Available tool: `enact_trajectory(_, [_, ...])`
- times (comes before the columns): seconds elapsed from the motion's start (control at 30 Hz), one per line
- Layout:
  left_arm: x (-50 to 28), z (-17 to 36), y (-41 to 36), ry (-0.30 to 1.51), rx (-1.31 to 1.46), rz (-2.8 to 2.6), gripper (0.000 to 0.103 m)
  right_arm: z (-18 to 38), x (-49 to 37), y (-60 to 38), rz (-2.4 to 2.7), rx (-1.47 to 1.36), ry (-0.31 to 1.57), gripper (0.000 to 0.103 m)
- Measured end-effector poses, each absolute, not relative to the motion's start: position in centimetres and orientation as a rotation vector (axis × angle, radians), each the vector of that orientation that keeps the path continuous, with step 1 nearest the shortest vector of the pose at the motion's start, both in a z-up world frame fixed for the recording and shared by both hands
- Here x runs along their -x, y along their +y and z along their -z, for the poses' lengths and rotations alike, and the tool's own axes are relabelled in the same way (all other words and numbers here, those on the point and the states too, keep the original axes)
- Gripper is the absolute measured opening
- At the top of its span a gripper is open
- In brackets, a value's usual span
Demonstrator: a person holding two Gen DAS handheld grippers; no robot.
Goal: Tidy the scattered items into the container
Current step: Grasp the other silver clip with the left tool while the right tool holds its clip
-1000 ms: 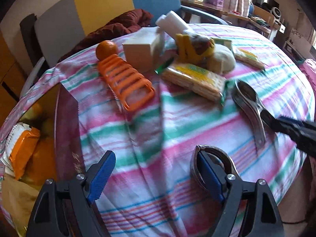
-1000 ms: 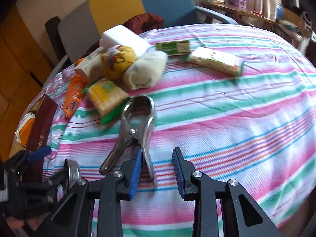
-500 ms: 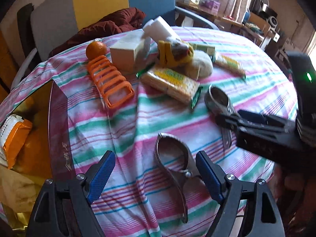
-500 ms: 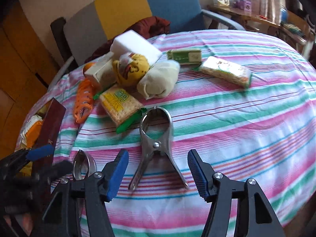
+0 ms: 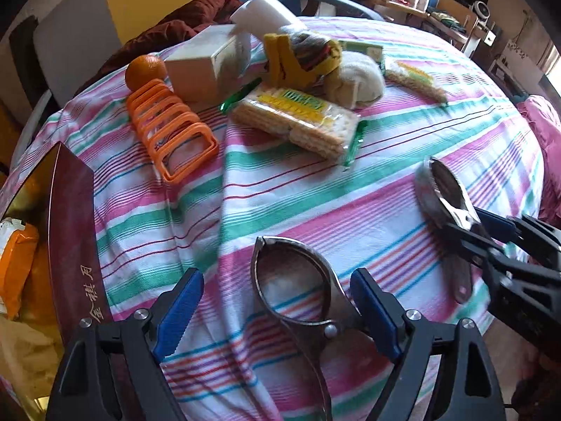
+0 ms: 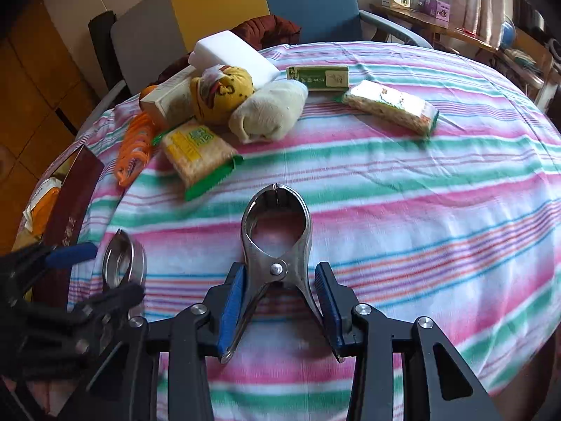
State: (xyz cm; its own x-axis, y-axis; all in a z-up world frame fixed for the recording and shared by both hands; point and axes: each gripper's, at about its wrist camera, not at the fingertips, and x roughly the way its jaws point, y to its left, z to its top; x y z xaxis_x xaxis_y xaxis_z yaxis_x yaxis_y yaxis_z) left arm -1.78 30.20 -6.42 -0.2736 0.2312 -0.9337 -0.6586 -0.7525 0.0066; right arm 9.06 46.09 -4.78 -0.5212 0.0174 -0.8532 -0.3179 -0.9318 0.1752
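Two steel spring clamps lie on the striped tablecloth. One clamp (image 5: 298,280) sits between the blue pads of my left gripper (image 5: 277,310). Those jaws are opening, and the left pad stands well apart from the clamp. The other clamp (image 6: 275,231) points away from my right gripper (image 6: 278,301), whose closing jaws have a pad against each handle. The container, a maroon box (image 5: 70,228) with a gold inside, stands at the table's left edge and holds orange packets (image 5: 14,270).
At the far side are an orange rack (image 5: 171,129), an orange (image 5: 145,70), a cracker packet (image 5: 298,119), a beige box (image 5: 200,66), a white block (image 6: 228,56), a yellow sock bundle (image 6: 221,93), a cream roll (image 6: 270,112), a green box (image 6: 317,77) and a wafer packet (image 6: 389,107). Chairs stand behind the table.
My left gripper shifted until its clamp lay between the fingers instead of by the right one. My right gripper opened wide, straddled both handles of its clamp and narrowed onto them.
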Motion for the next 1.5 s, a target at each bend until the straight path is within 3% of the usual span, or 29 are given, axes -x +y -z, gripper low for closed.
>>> enact_trajectory(0.17, [2.1, 4.9, 28.6, 0.417, 1.436, -2.086, 0.086, 4.8, -10.1, 45.6, -2.546, 1.424, 0.467, 0.042])
enact_trajectory(0.4, [1.0, 5.9, 28.8, 0.44, 1.444, -2.089, 0.086, 5.0, -10.2, 45.7, -2.547, 1.409, 0.479, 0.042])
enact_trajectory(0.5, [0.8, 6.3, 29.0, 0.424, 1.439, -2.085, 0.079, 5.0, -10.2, 45.7, -2.547, 1.407, 0.481, 0.043])
enact_trajectory(0.73, [1.2, 6.7, 28.1, 0.321, 1.478, -2.078, 0.083, 5.1, -10.3, 45.7, -2.544, 1.395, 0.51, 0.043])
enact_trajectory(1.13, [0.7, 6.3, 27.7, 0.307, 1.445, -2.074, 0.081, 5.1, -10.4, 45.0, -2.542, 1.365, 0.449, 0.043])
enact_trajectory(1.23, [0.5, 5.9, 27.3, 0.293, 1.42, -2.092, 0.07, 5.1, -10.3, 44.9, -2.536, 1.361, 0.441, 0.043])
enact_trajectory(1.33, [-0.1, 5.1, 27.2, 0.332, 1.361, -2.108, 0.046, 5.0, -10.2, 44.7, -2.524, 1.359, 0.424, 0.043])
enact_trajectory(1.5, [-0.3, 4.7, 26.7, 0.325, 1.352, -2.094, 0.042, 4.7, -9.8, 44.1, -2.517, 1.371, 0.421, 0.039])
